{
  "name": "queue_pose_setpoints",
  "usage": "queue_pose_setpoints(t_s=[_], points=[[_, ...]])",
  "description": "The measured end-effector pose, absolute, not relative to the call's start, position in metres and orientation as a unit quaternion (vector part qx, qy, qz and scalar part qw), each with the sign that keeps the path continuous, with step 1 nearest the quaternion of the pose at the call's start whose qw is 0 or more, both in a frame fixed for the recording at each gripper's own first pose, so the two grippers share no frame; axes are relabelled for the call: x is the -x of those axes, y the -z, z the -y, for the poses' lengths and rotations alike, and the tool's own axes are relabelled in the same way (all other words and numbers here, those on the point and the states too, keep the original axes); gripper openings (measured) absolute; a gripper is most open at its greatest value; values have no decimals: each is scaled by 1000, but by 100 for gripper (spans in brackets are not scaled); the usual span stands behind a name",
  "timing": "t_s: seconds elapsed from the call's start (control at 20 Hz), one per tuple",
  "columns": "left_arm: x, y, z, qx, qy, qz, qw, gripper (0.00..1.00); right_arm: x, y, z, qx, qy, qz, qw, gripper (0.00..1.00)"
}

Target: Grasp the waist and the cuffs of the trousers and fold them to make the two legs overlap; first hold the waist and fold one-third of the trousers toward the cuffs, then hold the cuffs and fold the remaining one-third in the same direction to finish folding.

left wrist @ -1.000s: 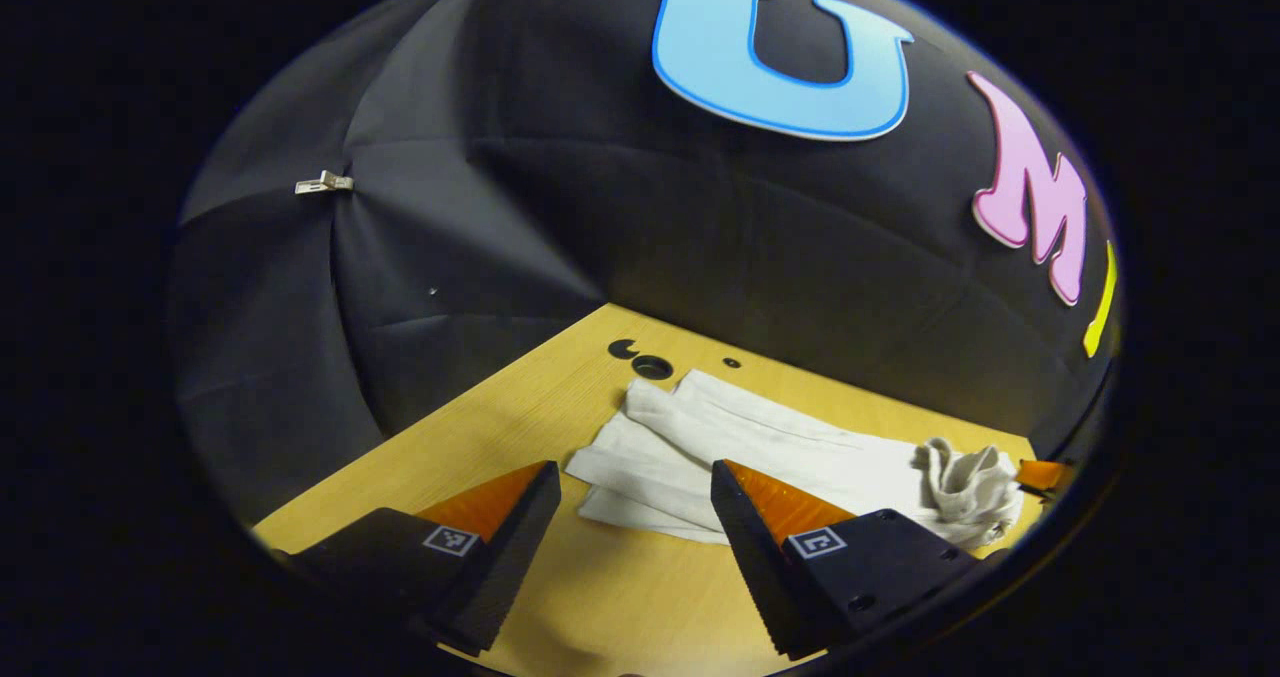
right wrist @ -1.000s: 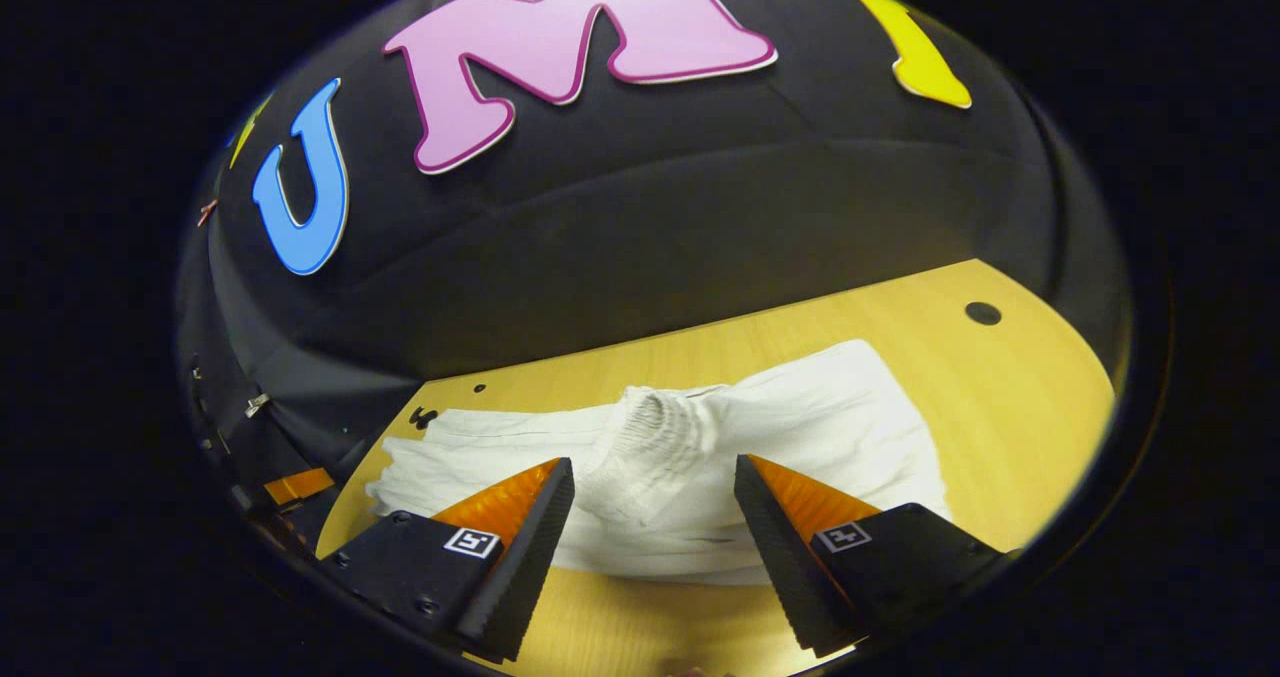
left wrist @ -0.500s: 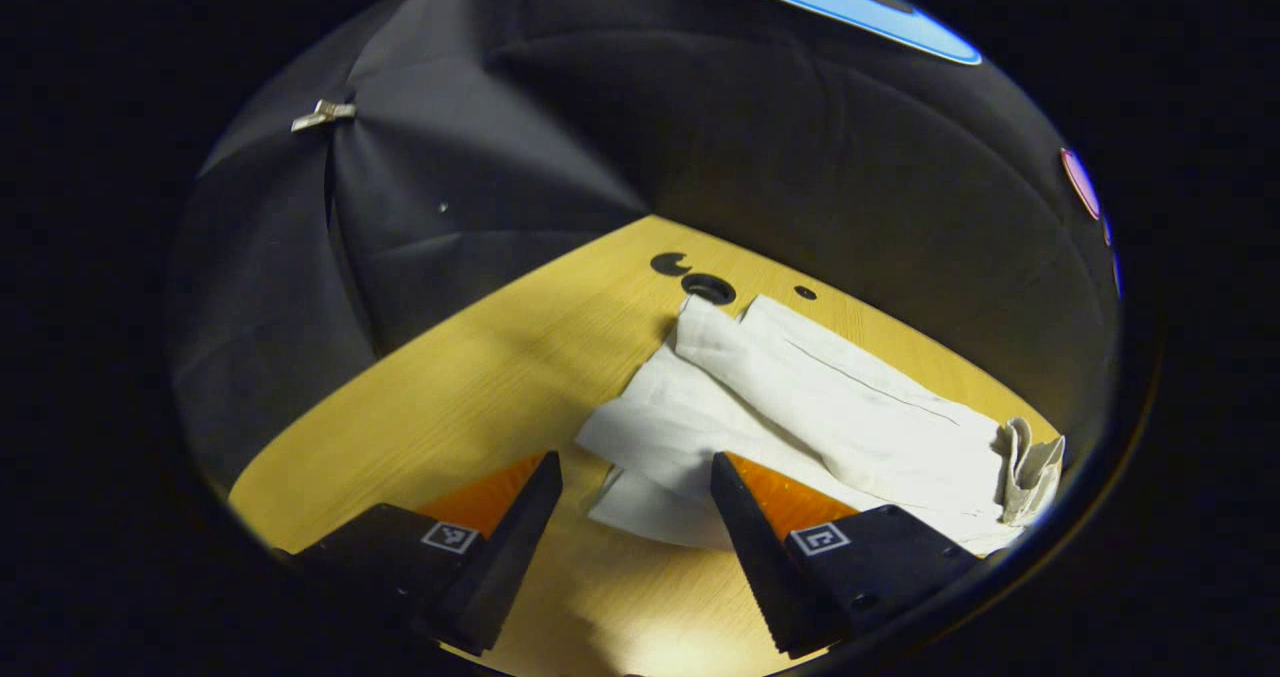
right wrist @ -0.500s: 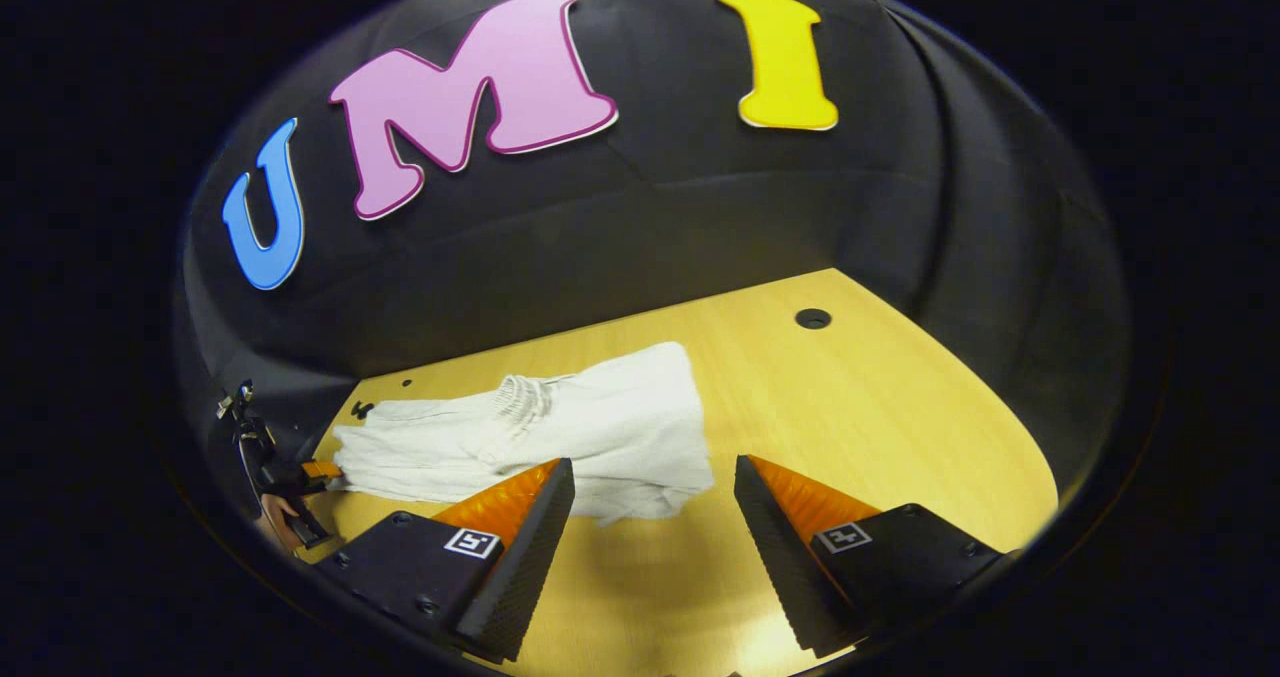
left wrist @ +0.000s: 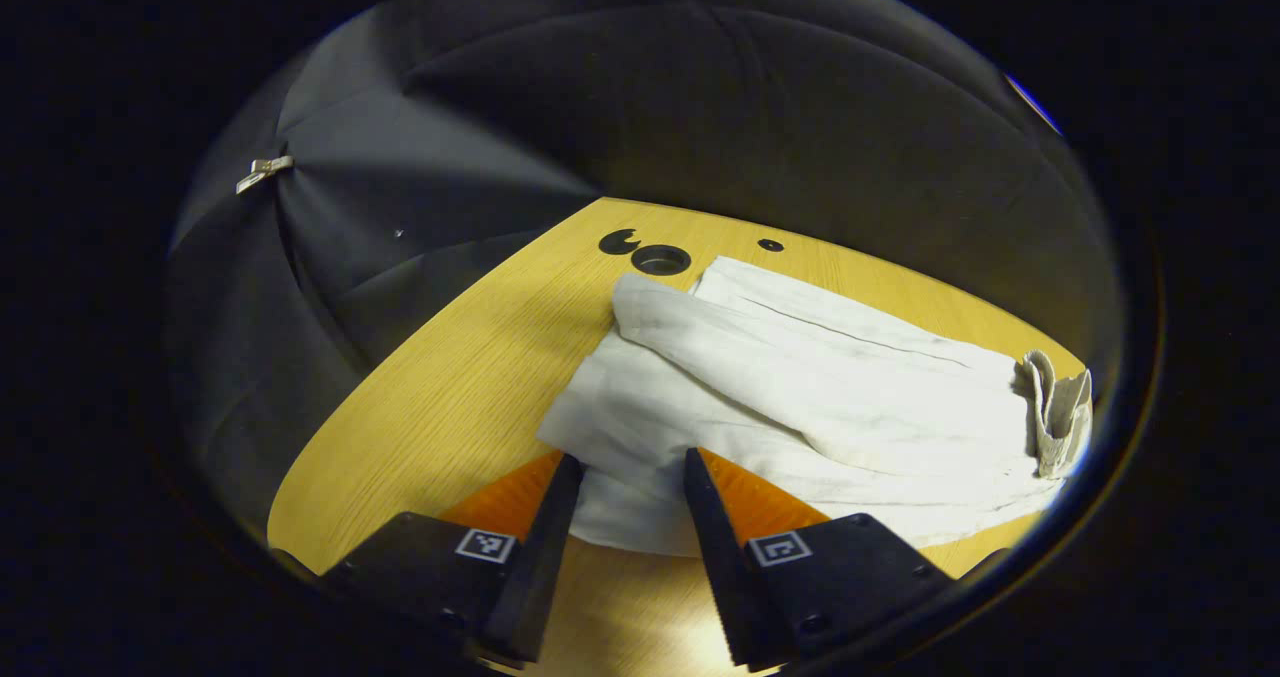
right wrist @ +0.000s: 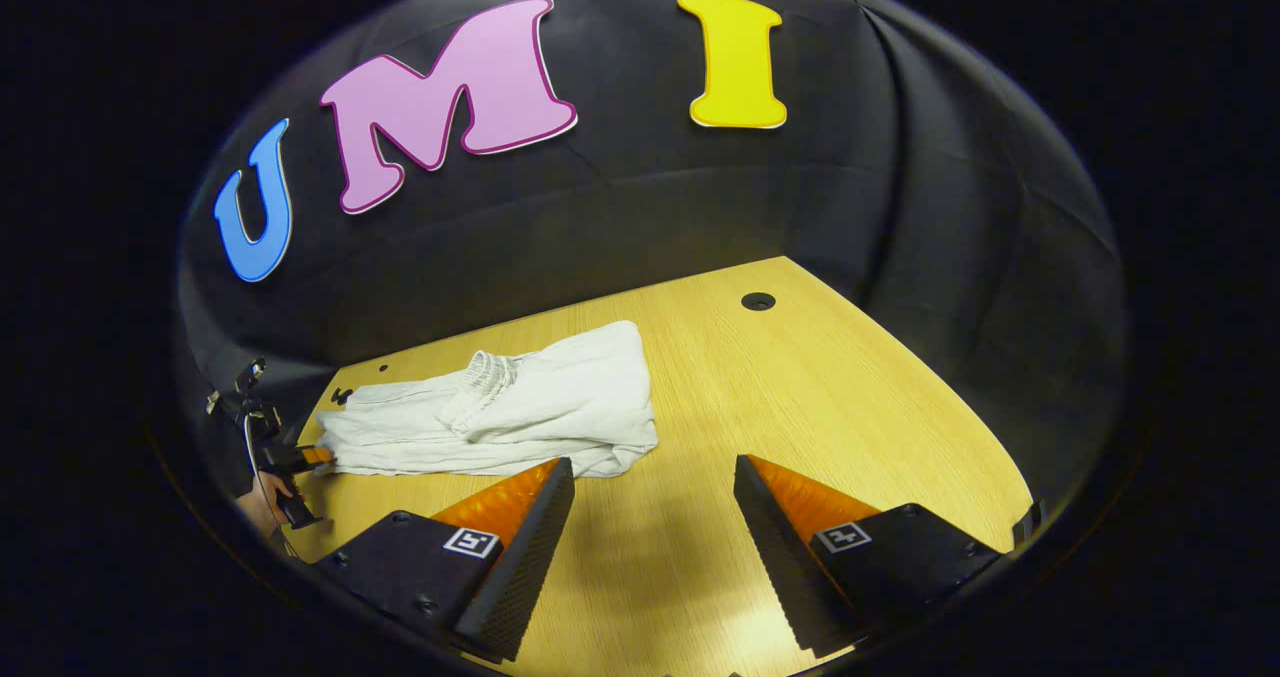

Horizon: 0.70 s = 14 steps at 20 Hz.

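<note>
wood table (right wrist: 800, 377), white trousers (left wrist: 800, 397) part-folded

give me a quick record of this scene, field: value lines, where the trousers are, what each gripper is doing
surface: wooden table
trousers: white, lying on the table, partly folded, waistband bunched on top
left gripper: at the cuff end, jaws narrowed around the cloth edge; firm grip cannot be confirmed
right gripper: jaws wide apart over bare table, holding nothing, to the right of the trousers
</note>
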<state>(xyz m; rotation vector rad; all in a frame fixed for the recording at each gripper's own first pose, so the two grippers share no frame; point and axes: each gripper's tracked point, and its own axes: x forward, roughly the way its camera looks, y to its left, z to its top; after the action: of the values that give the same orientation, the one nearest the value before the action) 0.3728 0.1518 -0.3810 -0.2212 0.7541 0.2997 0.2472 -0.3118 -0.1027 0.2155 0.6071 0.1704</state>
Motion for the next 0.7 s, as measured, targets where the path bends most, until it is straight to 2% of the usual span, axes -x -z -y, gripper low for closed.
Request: queue_pose_setpoints(t_s=[0.05,0.2,0.4,0.55,0.6,0.65,0.7], points=[[-375,378,-146,104,-137,-364,915,65,-245,102,315,-111,-79,-299,944,98],[-379,380,-138,94,-136,-363,917,20,-240,92,330,-120,-66,-293,946,98],[-381,377,-137,69,-130,-364,920,7,-227,76,363,-124,-45,-281,951,98],[-383,374,-139,73,-124,-361,921,6,-210,69,388,-112,-36,-273,955,98],[-382,372,-139,79,-126,-359,921,1,-205,69,397,-105,-35,-272,956,98],[-381,369,-140,86,-132,-355,921,6,-200,71,404,-99,-36,-273,956,98],[-381,364,-141,94,-136,-349,922,6,-196,72,411,-98,-36,-277,955,98]])
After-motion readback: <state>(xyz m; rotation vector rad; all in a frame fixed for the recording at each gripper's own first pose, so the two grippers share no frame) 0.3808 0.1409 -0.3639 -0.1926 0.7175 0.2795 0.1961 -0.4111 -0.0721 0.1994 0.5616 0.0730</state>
